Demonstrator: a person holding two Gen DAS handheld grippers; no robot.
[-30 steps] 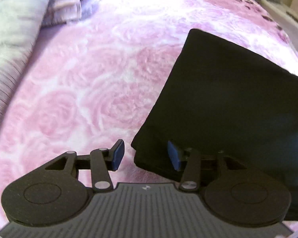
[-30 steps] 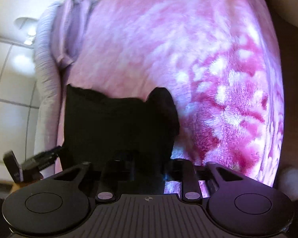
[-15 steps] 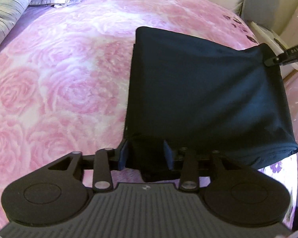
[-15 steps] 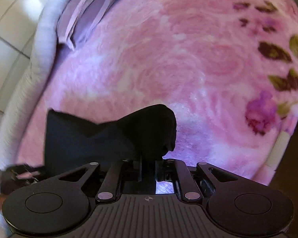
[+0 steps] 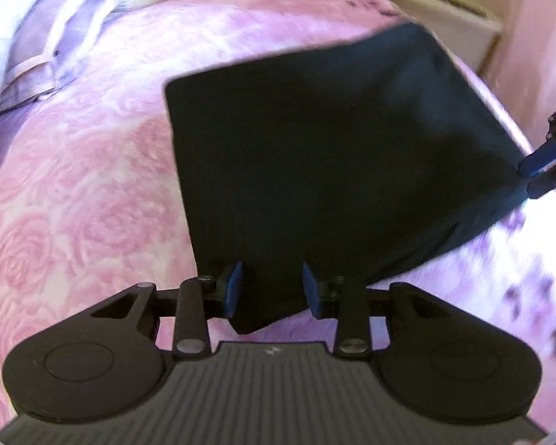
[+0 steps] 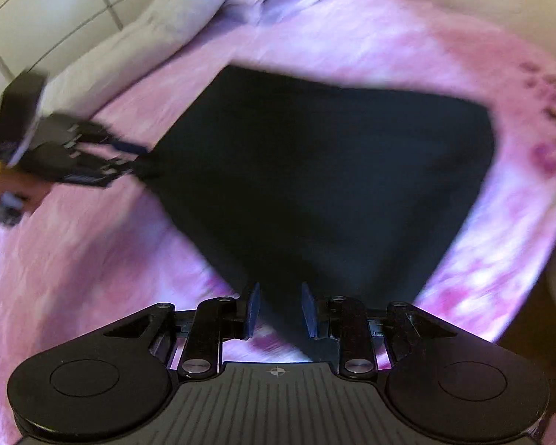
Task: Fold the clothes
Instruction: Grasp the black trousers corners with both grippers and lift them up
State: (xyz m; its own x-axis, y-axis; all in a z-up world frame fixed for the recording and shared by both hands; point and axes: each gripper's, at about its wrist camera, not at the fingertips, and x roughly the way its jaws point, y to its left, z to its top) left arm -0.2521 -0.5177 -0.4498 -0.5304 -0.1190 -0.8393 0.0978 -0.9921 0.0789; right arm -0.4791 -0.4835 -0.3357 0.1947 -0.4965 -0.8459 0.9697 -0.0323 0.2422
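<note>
A black cloth (image 5: 333,141) lies folded in a flat rectangle on the pink rose blanket (image 5: 74,204). My left gripper (image 5: 273,291) has its blue pads on either side of the cloth's near corner. Its jaws are closing, and the bunched corner fills the gap and hangs lifted. In the right wrist view the same cloth (image 6: 333,185) is drawn to a point at the left gripper (image 6: 133,161). My right gripper (image 6: 281,309) straddles another corner. Its jaws are opening, and the fabric lies loose between the pads. The right gripper (image 5: 533,174) also shows at the left wrist view's right edge.
Lilac bedding (image 5: 44,55) is heaped at the blanket's far left, beside a pale striped bolster (image 6: 137,37) along a tiled wall (image 6: 37,18). Cream furniture (image 5: 444,3) stands past the bed's far right corner. The blanket drops off at the right edge.
The left jaws slid around the cloth's near corner and narrowed on it. The right gripper held a raised corner shut, swung round and widened. The cloth now lies spread out.
</note>
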